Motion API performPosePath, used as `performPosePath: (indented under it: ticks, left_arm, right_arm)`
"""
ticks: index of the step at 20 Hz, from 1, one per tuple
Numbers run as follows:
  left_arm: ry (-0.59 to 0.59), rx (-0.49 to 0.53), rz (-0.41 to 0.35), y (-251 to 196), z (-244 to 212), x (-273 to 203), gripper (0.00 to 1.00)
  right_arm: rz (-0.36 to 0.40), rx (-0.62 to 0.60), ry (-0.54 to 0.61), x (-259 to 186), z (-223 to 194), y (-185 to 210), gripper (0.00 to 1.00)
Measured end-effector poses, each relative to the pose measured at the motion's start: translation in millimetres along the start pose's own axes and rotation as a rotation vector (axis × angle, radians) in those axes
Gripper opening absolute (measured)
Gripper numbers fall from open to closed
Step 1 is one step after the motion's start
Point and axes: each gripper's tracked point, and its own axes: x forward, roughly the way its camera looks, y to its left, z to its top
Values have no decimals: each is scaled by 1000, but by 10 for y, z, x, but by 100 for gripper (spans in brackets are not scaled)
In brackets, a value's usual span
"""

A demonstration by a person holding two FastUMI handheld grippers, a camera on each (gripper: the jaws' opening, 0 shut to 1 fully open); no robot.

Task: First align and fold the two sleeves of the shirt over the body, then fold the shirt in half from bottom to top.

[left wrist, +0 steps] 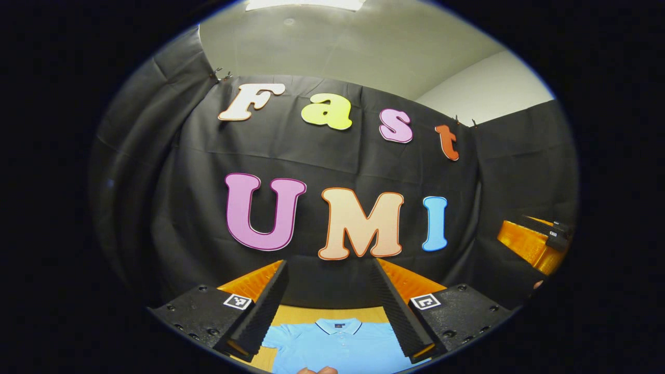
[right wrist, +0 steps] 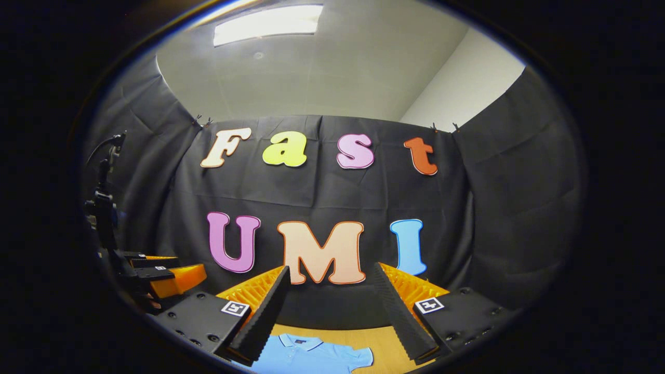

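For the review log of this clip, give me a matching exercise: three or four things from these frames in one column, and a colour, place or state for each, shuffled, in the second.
Things:
1. shirt
2. table
3. left gripper
4. ceiling light

Descriptions:
A. wood-coloured surface
B. open, raised over the shirt
C. light blue, lying flat with the collar toward the booth wall
D. lit, overhead

Pairs: 1-C, 2-A, 3-B, 4-D

The right gripper is open as well.

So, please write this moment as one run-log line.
stage: before folding | blue polo shirt: flat on wooden table | left gripper: open | right gripper: open
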Motion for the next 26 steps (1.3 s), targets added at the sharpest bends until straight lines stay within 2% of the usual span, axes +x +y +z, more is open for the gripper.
performPosePath:
  ticks: [4, 8, 14, 19, 26]
  left_arm:
    - [1, 5, 28, 64, -39, -49, 94]
    - [0, 25, 56, 116, -58, -119, 95]
    - [19, 58, 120, 233, -118, -248, 94]
    - [39, 77, 222, 381, -193, -362, 94]
    - [90, 95, 336, 476, -340, -490, 95]
  right_arm:
    - [16, -17, 25, 156, -199, -37, 99]
    - [17, -54, 96, 408, -673, -235, 99]
    - [7, -117, 242, 721, -1647, -602, 98]
    - [19, -100, 426, 948, -2721, -846, 99]
    - [11, -166, 615, 1111, -4009, -1199, 99]
